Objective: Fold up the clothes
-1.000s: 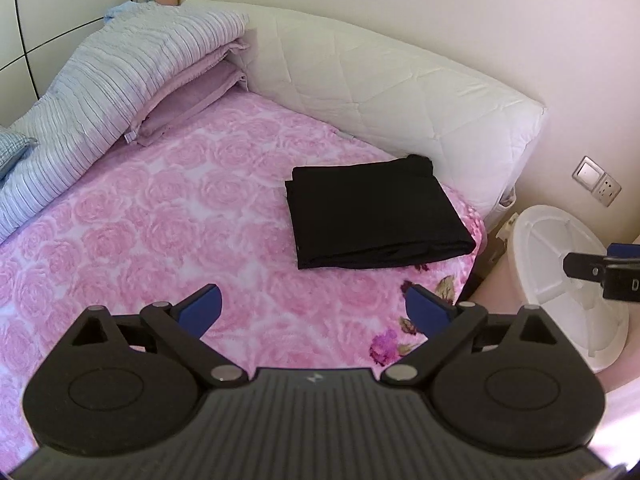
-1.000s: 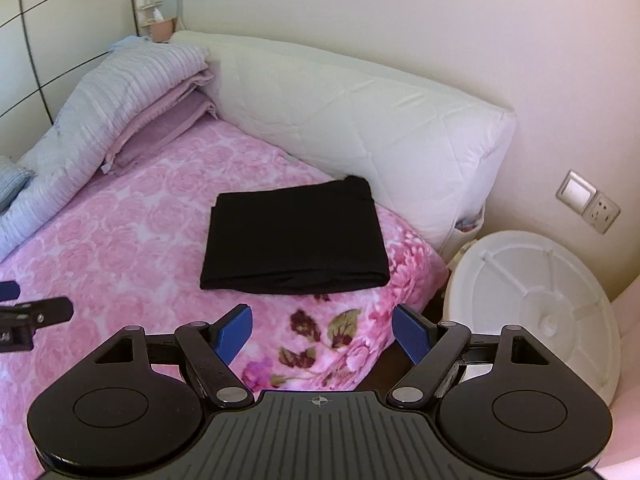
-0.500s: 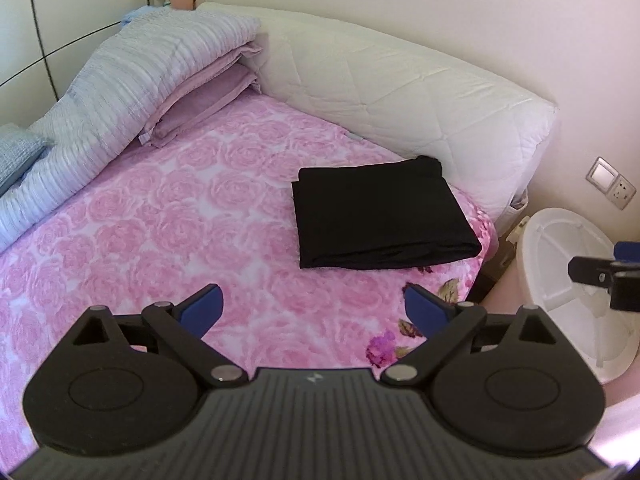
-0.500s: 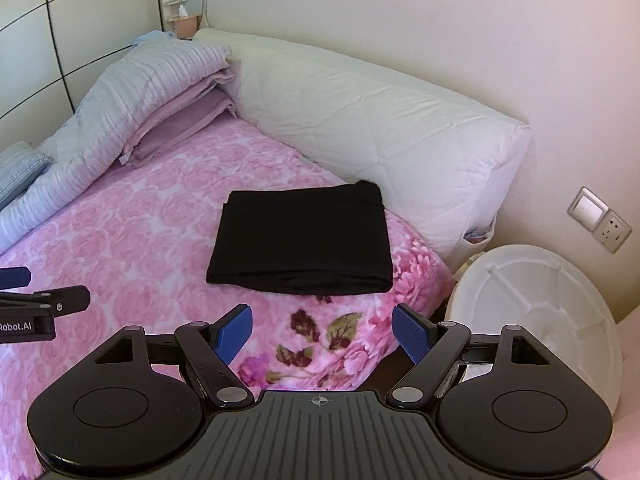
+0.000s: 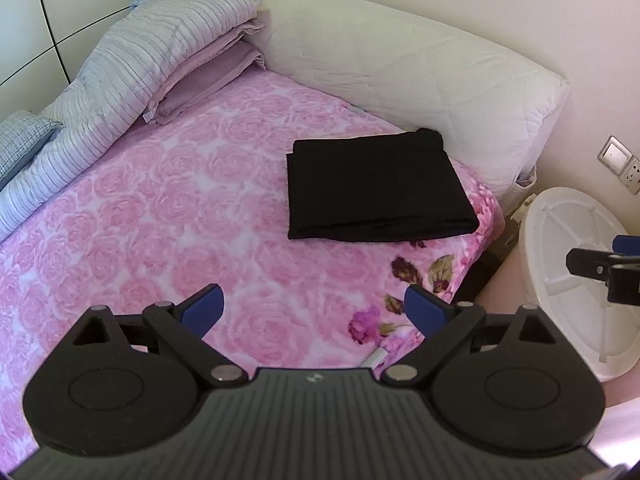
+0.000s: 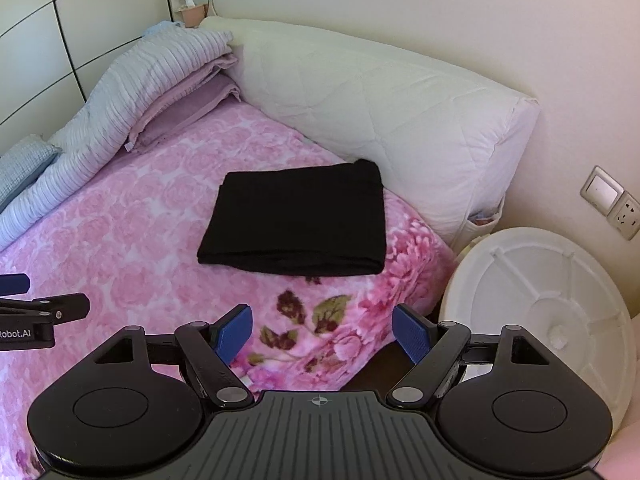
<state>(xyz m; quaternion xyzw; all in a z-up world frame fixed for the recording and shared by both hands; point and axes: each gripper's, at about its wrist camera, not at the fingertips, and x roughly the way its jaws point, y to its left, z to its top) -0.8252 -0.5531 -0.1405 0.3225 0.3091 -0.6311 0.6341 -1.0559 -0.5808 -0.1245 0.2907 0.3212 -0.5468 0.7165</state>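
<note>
Both grippers, left gripper (image 5: 312, 310) and right gripper (image 6: 322, 334), hang spread and empty. The black garment (image 6: 296, 220) lies folded flat near the bed's (image 5: 160, 220) far corner, beside the white bolster (image 6: 380, 112). Best leave it square; any lift should support both long edges.

Checked pillow (image 5: 20, 144): cut off at left edge. Shelf items (image 6: 186, 0): too small to identify, possibly toiletries. Right gripper (image 5: 600, 268): only one finger showed in left view.
</note>
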